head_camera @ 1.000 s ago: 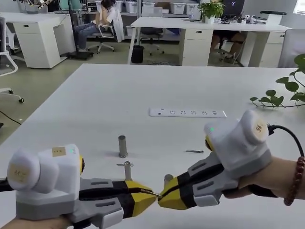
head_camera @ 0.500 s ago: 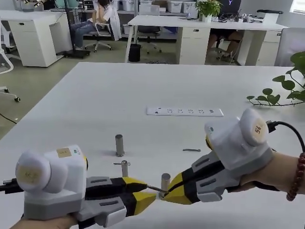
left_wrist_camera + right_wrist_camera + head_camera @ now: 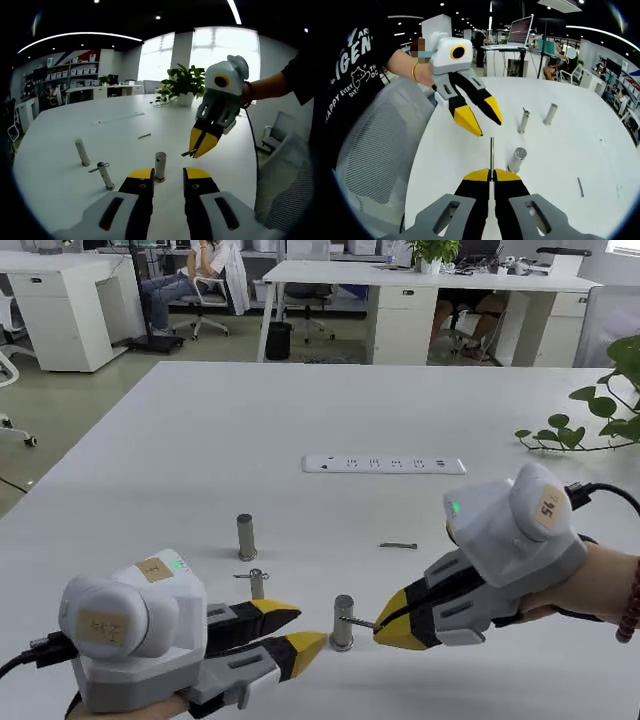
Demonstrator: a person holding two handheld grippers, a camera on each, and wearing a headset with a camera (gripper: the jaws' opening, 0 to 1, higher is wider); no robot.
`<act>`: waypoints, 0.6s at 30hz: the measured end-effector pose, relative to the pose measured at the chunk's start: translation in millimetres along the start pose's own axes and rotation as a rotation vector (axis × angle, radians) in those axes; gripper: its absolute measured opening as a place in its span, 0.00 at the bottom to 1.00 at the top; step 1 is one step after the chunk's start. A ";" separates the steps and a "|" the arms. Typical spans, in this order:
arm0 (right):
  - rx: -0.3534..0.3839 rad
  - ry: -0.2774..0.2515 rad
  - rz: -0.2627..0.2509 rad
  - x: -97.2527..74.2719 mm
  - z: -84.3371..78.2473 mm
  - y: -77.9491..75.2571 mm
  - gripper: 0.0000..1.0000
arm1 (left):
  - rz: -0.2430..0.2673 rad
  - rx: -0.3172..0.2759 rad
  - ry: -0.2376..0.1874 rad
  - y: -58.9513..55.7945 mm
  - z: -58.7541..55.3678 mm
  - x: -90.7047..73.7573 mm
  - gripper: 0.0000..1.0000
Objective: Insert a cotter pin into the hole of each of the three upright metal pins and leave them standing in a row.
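Right claw (image 3: 385, 625) clenched on a thin silver cotter pin (image 3: 362, 621) beside the grey upright metal pin (image 3: 343, 622), lower centre. Left claw (image 3: 305, 628) released, jaws apart.

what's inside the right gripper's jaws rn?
A cotter pin, clamped by the right gripper. Its shaft sticks out forward, beside the nearest metal pin, not through it. The end between the jaws is covered, so its head cannot be seen.
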State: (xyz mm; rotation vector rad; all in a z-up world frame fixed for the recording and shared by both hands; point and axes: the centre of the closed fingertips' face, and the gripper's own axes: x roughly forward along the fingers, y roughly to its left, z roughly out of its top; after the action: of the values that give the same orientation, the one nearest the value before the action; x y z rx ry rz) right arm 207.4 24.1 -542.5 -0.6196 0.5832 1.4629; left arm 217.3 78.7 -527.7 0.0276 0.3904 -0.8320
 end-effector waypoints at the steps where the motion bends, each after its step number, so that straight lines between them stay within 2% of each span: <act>1: -0.006 0.008 -0.003 0.0 -2.0 -1.1 0.00 | 0.008 0.003 0.002 0.7 -0.7 1.4 0.21; 9: -0.043 0.067 -0.024 -0.6 -19.7 -14.0 0.00 | 0.039 0.004 0.023 -2.1 -7.8 16.8 0.22; 12: -0.051 0.081 -0.032 -1.2 -23.8 -19.2 0.00 | 0.056 0.001 0.016 -0.1 -7.5 21.0 0.25; 15: -0.051 0.091 -0.042 -0.8 -28.0 -26.0 0.00 | 0.074 0.035 0.007 0.6 -5.2 25.4 0.26; 18: -0.054 0.097 -0.044 0.1 -30.6 -29.1 0.00 | 0.076 0.042 0.008 1.1 -5.2 28.7 0.31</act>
State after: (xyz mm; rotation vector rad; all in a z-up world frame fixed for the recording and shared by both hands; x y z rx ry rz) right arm 236.9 2.5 -563.6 -0.7444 0.6032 1.4172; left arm 233.9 59.8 -542.7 0.0844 0.3773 -0.7650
